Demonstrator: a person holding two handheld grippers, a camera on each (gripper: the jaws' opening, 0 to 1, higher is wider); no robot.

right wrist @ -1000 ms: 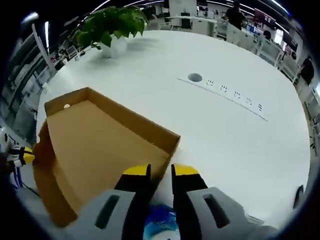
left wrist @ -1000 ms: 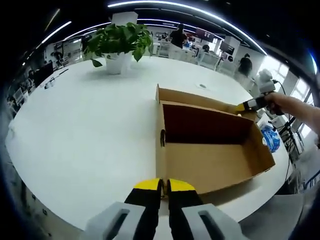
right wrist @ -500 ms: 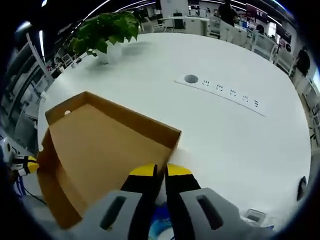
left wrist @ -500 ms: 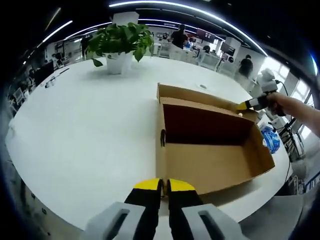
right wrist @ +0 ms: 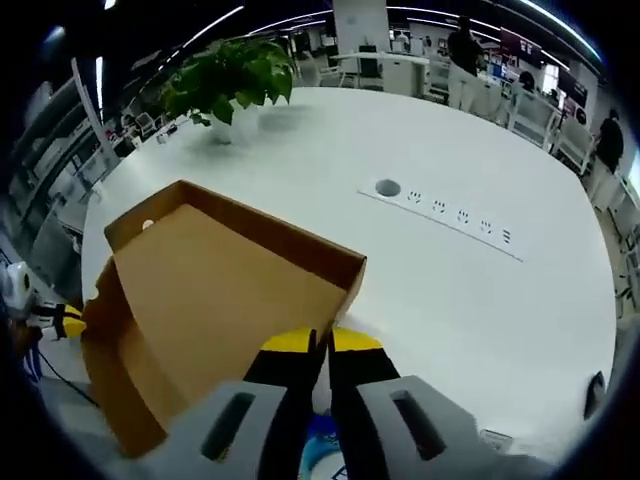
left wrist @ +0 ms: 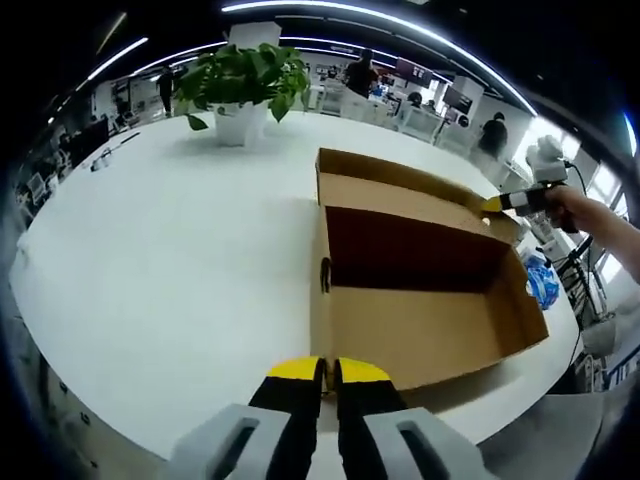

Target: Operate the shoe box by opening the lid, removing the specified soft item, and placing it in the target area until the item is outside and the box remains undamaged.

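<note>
An open brown cardboard shoe box (left wrist: 420, 300) lies on the white table (left wrist: 170, 260), its dark inside showing nothing. My left gripper (left wrist: 327, 368) is shut on the box's near corner wall. The lid (left wrist: 400, 190) stands raised along the far side. My right gripper (left wrist: 497, 206), held by a hand, pinches the lid's right end. In the right gripper view the lid's (right wrist: 220, 290) inner face spreads ahead, and the right gripper (right wrist: 322, 342) is shut on its rim. A blue-and-white soft item (left wrist: 541, 280) lies outside the box by the table's edge, seen under the jaws as the soft item (right wrist: 322, 445).
A potted plant (left wrist: 240, 85) stands at the far side of the table, the same plant (right wrist: 225, 80) in the right gripper view. A row of sockets (right wrist: 445, 208) is set in the tabletop (right wrist: 480, 300). People stand among desks in the background. The table edge runs close behind the box.
The right gripper's jaws, apart a second ago, have shut on the lid's rim. The lid has tipped up higher. The left gripper has stayed on the box corner.
</note>
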